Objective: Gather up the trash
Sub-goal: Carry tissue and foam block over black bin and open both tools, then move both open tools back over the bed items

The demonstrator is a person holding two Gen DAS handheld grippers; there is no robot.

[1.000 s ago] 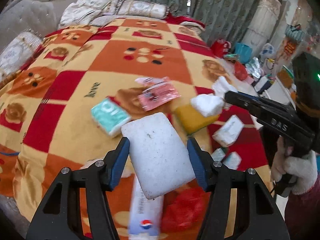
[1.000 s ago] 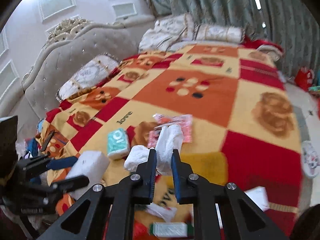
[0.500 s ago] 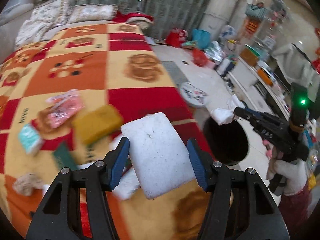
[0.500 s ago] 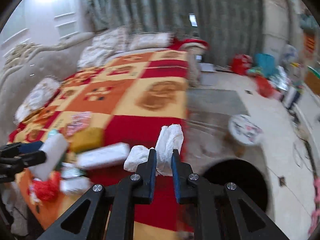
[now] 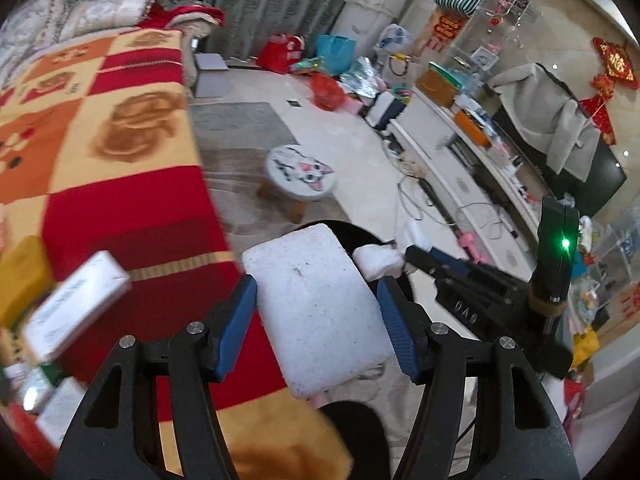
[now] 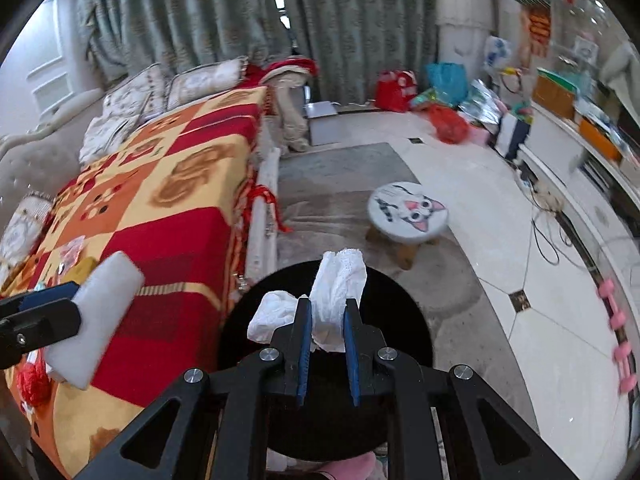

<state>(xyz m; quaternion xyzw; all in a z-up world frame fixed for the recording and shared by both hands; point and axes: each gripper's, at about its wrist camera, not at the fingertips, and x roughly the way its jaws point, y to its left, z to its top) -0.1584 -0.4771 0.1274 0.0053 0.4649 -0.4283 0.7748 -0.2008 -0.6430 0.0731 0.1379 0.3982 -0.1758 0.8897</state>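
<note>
My left gripper [image 5: 316, 304] is shut on a white foam block [image 5: 316, 312] and holds it over the bed's edge, beside the black trash bin [image 5: 352, 232]. My right gripper [image 6: 325, 312] is shut on a crumpled white tissue [image 6: 336, 284] right above the open black bin [image 6: 396, 308] on the floor. The foam block [image 6: 100, 316] and left gripper show at the left of the right wrist view. The tissue [image 5: 376, 260] and right gripper [image 5: 412, 258] show in the left wrist view.
The bed with a red and orange checked blanket [image 6: 168, 216] holds more trash: a white box [image 5: 76, 308], a yellow sponge [image 5: 24, 276], red wrappers [image 6: 32, 384]. A small cat-face stool [image 6: 408, 212] stands beyond the bin. Bags and a low white cabinet [image 5: 460, 168] line the room's far side.
Both grippers swung right from over the bed toward the floor. The tissue now hangs over the bin and the foam block is at the bed's edge. Both grips are unchanged.
</note>
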